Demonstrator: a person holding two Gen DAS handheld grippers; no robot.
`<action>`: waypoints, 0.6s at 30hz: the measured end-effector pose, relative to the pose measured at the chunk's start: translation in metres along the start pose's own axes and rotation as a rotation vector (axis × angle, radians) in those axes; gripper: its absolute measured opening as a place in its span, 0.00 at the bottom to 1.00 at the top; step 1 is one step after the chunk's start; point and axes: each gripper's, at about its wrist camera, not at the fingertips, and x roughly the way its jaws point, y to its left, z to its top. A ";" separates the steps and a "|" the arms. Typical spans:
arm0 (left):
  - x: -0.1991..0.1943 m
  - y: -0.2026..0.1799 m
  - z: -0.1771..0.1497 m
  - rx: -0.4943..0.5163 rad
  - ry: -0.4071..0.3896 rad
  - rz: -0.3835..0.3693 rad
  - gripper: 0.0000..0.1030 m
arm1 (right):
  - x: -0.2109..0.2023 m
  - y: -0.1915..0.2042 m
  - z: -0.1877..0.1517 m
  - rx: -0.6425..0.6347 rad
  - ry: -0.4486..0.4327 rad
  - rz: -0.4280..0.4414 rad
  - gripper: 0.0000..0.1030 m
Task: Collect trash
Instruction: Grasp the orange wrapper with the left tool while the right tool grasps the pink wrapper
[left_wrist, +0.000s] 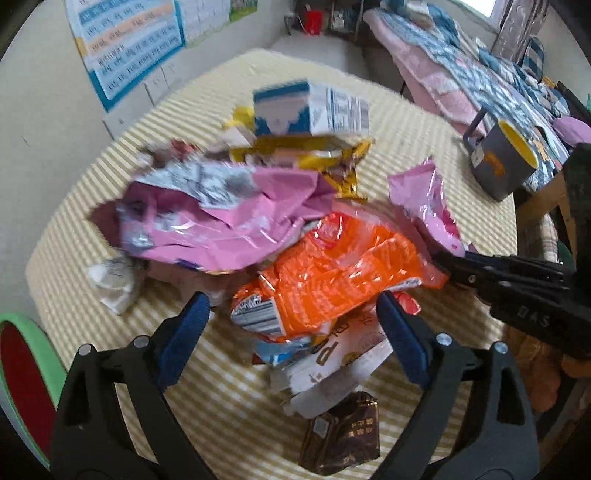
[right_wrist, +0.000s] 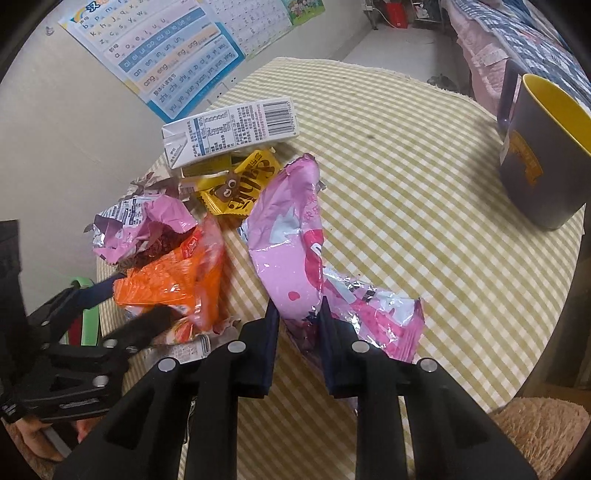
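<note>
A heap of snack wrappers lies on the yellow-checked tablecloth (left_wrist: 229, 406). My left gripper (left_wrist: 291, 317) hangs open over it, and the orange wrapper (left_wrist: 332, 273) sits between its blue pads (left_wrist: 188, 314) without being pinched. In the right wrist view my right gripper (right_wrist: 299, 314) is shut on the long pink wrapper (right_wrist: 291, 240), gripping it near its torn lower end. That grip also shows in the left wrist view, where the right gripper (left_wrist: 461, 266) holds the long pink wrapper (left_wrist: 424, 199). The left gripper (right_wrist: 110, 306) straddles the orange wrapper (right_wrist: 173, 280).
A milk carton (right_wrist: 229, 129), a yellow wrapper (right_wrist: 240, 184) and a crumpled pink wrapper (left_wrist: 221, 214) lie at the back of the heap. A brown packet (left_wrist: 343, 432) lies near me. A grey mug (right_wrist: 546, 147) stands right. A green-rimmed bin (left_wrist: 22, 369) sits off the left edge.
</note>
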 end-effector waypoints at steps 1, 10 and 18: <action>0.004 0.000 0.000 -0.003 0.009 -0.010 0.86 | 0.002 0.000 0.001 0.002 0.002 0.001 0.20; 0.009 0.004 -0.005 -0.075 0.038 -0.065 0.49 | 0.001 0.000 0.000 -0.001 -0.002 0.017 0.19; -0.038 0.004 -0.016 -0.149 -0.096 -0.110 0.48 | -0.019 0.006 -0.003 -0.033 -0.088 0.027 0.19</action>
